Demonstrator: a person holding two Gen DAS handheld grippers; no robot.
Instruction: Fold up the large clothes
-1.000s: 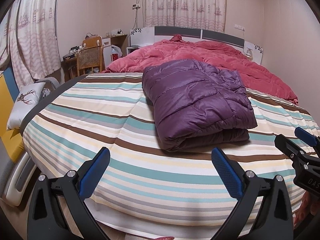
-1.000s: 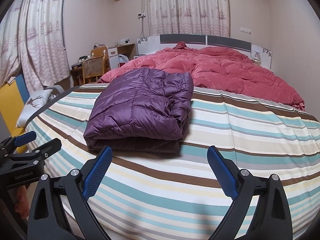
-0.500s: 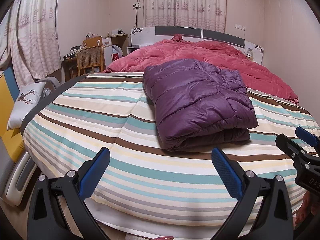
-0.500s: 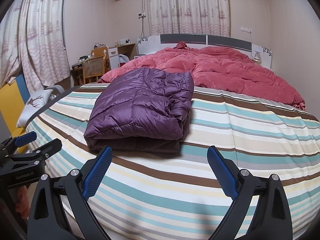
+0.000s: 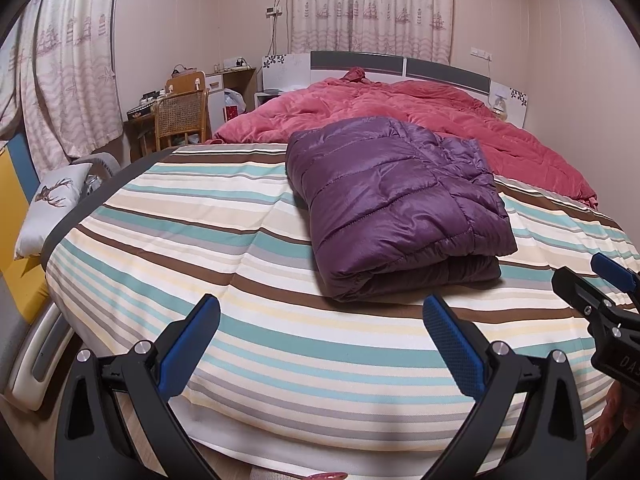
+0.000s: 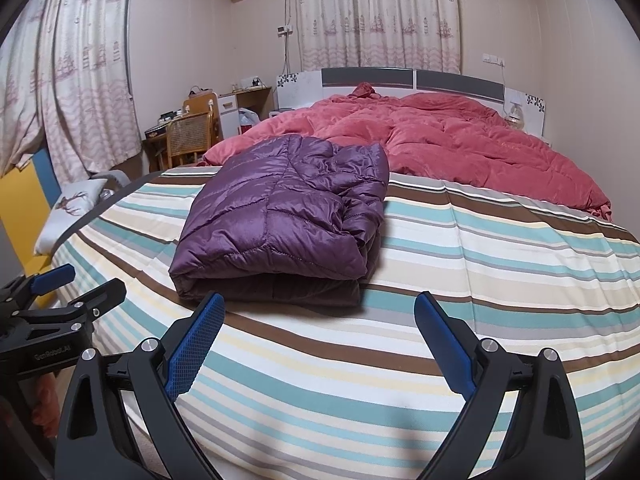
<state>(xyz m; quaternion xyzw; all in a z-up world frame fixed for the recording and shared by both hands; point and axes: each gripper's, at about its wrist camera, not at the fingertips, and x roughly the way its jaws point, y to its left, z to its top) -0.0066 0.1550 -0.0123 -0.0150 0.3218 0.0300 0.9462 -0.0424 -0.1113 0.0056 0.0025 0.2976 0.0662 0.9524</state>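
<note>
Far left, a deer-print pillow (image 5: 52, 196) is leaning against a yellow panel beside the bed. Behind it, a cane-back chair (image 5: 181, 118) is standing at a cluttered bench (image 5: 140, 114) under patterned curtains (image 5: 68, 72).

Left tongs (image 5: 322, 334) are hovering over the foot of the bed, blue pads spread wide, gripping nothing. Below them the striped bedspread (image 5: 200, 240) is lying flat, bands of teal, brown and cream running across.

Purple down jacket (image 5: 396, 200) is resting on the striped bedspread, folded into a thick rectangular bundle, fold edge facing the cameras, dark lining showing along the lower layer. It is sitting just ahead of both tongs, touching neither. In the right wrist view the bundle (image 6: 288, 216) is lying left of centre.

Behind the jacket, a crumpled red quilt (image 5: 440, 120) is covering the head half of the bed, up to the grey-and-white headboard (image 5: 400, 66).

Right tongs (image 6: 320, 330) are likewise hanging spread wide and empty above the bedspread, near the jacket's fold edge.
</note>
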